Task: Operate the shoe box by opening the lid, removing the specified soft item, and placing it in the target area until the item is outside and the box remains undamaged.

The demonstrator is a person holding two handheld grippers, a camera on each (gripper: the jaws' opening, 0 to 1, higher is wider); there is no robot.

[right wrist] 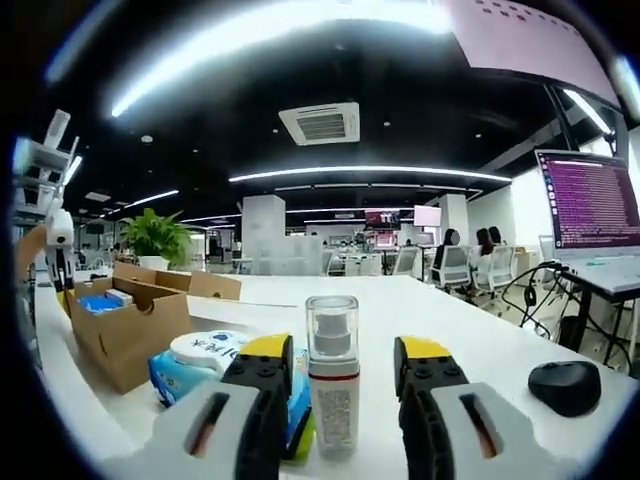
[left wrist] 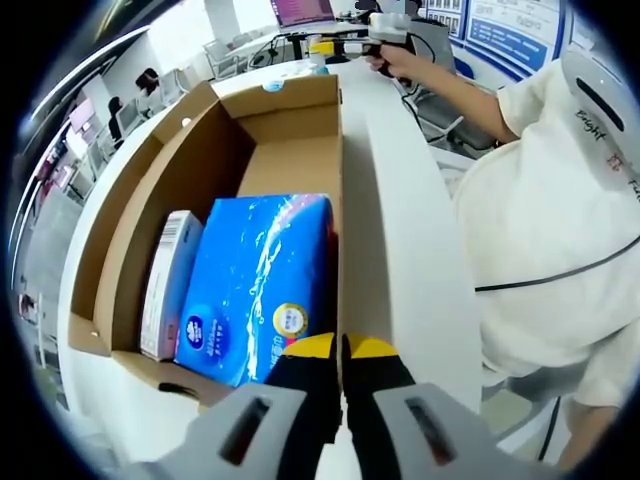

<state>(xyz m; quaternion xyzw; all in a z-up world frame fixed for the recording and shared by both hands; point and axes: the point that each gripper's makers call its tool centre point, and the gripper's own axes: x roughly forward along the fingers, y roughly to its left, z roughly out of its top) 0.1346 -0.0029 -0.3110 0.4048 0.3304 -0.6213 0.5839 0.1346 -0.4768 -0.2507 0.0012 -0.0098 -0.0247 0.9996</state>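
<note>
- Yellow-tipped left tongs sit pressed together with no gap, apparently pinching the right wall of the open brown cardboard shoe box, though the contact is hard to see.
- Inside lie one blue soft tissue pack and one slim white carton, side by side; the box stands by the white worktop edge.
- Yellow-tipped right tongs are spread wide around one clear-capped spray bottle, not gripping it.
- Best approach: steady the wall gently, pinch the pack's wrapper, lift straight up.
</note>
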